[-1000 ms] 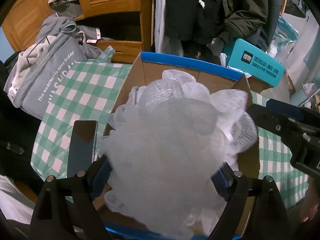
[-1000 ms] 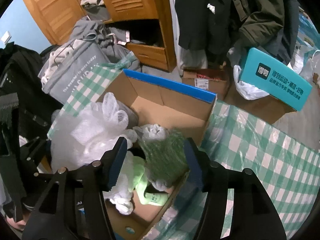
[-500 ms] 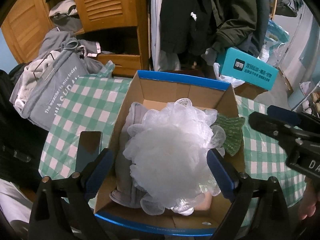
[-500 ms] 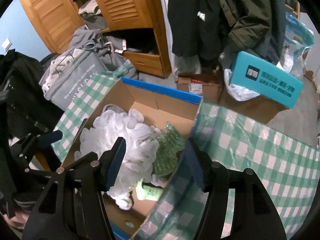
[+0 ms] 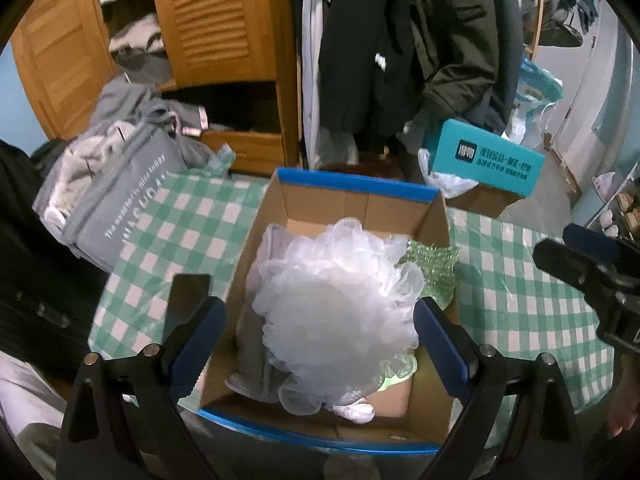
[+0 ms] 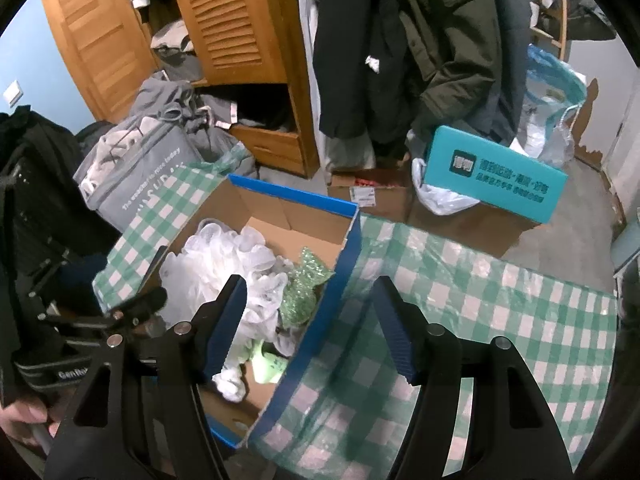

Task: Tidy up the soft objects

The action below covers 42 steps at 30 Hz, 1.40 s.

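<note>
A blue-rimmed cardboard box (image 5: 352,190) (image 6: 348,240) stands on the green checked tablecloth (image 5: 180,232). In it lies a white mesh bath pouf (image 5: 340,312) (image 6: 224,264) on top of a grey cloth (image 5: 256,344), with a green mesh sponge (image 5: 432,272) (image 6: 304,288) to its right and light green and white soft items beneath. My left gripper (image 5: 320,344) is open above the box, its fingers wide on either side of the pouf and apart from it. My right gripper (image 6: 310,324) is open and empty above the box's right wall.
A dark phone (image 5: 186,300) lies on the cloth left of the box. A grey tote bag (image 5: 116,208) with clothes sits at far left. A teal box (image 5: 484,156) on cardboard boxes, hanging coats (image 5: 400,40) and a wooden wardrobe (image 5: 216,20) stand behind.
My left gripper opened and let go of the white pouf, which now rests in the box. Both grippers pulled up and back from the box; the right one released the green sponge.
</note>
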Each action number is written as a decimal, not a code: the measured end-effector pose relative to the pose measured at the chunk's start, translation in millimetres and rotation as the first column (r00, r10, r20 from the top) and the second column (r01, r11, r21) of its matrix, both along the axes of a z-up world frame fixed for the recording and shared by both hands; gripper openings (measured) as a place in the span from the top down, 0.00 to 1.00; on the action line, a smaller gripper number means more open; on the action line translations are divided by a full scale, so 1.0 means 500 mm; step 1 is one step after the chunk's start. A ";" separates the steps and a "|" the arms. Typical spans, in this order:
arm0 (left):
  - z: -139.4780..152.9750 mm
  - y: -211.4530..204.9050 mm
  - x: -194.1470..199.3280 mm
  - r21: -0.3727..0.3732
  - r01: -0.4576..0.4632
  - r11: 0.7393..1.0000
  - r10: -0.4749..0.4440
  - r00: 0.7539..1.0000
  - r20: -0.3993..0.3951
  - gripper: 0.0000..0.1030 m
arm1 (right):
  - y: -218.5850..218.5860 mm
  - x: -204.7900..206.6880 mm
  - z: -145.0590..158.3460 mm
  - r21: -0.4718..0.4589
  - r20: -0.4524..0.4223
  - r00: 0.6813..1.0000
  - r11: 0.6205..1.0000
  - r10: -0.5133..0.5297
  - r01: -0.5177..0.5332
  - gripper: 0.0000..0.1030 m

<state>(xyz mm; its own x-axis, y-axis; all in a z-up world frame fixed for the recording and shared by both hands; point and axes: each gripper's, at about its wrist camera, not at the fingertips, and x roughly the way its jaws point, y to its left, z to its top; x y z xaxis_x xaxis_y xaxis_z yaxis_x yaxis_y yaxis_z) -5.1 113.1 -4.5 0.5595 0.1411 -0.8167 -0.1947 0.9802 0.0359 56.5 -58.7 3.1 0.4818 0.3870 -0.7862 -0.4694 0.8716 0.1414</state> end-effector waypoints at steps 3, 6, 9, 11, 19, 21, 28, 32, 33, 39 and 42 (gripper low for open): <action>0.024 -0.013 -0.013 0.035 -0.004 0.999 0.002 0.999 0.039 0.01 | -0.016 -0.013 0.013 0.000 0.018 1.000 1.000 -0.008 0.008 0.36; 0.036 -0.024 -0.021 0.061 -0.001 0.998 -0.003 0.998 0.064 0.01 | -0.034 -0.024 0.021 0.006 0.028 0.999 1.000 -0.016 0.015 0.36; 0.040 -0.037 -0.026 0.083 0.004 0.997 -0.010 0.997 0.077 0.01 | -0.052 -0.034 0.029 0.002 0.044 0.999 1.000 -0.025 0.025 0.36; 0.043 -0.045 -0.028 0.082 0.007 0.997 -0.014 0.996 0.083 0.01 | -0.064 -0.041 0.032 -0.001 0.058 0.998 1.000 -0.031 0.031 0.35; 0.056 -0.074 -0.034 0.091 0.022 0.996 -0.031 0.995 0.098 0.01 | -0.103 -0.048 0.028 -0.005 0.069 0.996 0.998 -0.054 0.055 0.35; 0.057 -0.082 -0.034 0.097 0.028 0.995 -0.038 0.994 0.100 0.01 | -0.110 -0.046 0.021 -0.006 0.060 0.997 0.998 -0.058 0.058 0.35; 0.048 -0.093 -0.027 0.119 0.032 0.992 -0.043 0.995 0.086 0.01 | -0.119 -0.043 0.010 -0.006 0.044 0.997 0.998 -0.061 0.061 0.35; 0.042 -0.095 -0.025 0.119 0.040 0.992 -0.049 0.996 0.072 0.01 | -0.119 -0.043 0.010 -0.005 0.044 0.997 0.998 -0.063 0.063 0.35; 0.041 -0.096 -0.024 0.121 0.041 0.992 -0.050 0.996 0.069 0.01 | -0.119 -0.043 0.010 -0.005 0.045 0.997 0.998 -0.062 0.062 0.35; 0.037 -0.099 -0.024 0.122 0.046 0.991 -0.054 0.997 0.064 0.01 | -0.119 -0.043 0.009 -0.007 0.042 0.997 0.998 -0.062 0.063 0.35; 0.036 -0.099 -0.023 0.120 0.042 0.992 -0.050 0.997 0.062 0.01 | -0.120 -0.042 0.008 -0.008 0.043 0.997 0.998 -0.061 0.061 0.35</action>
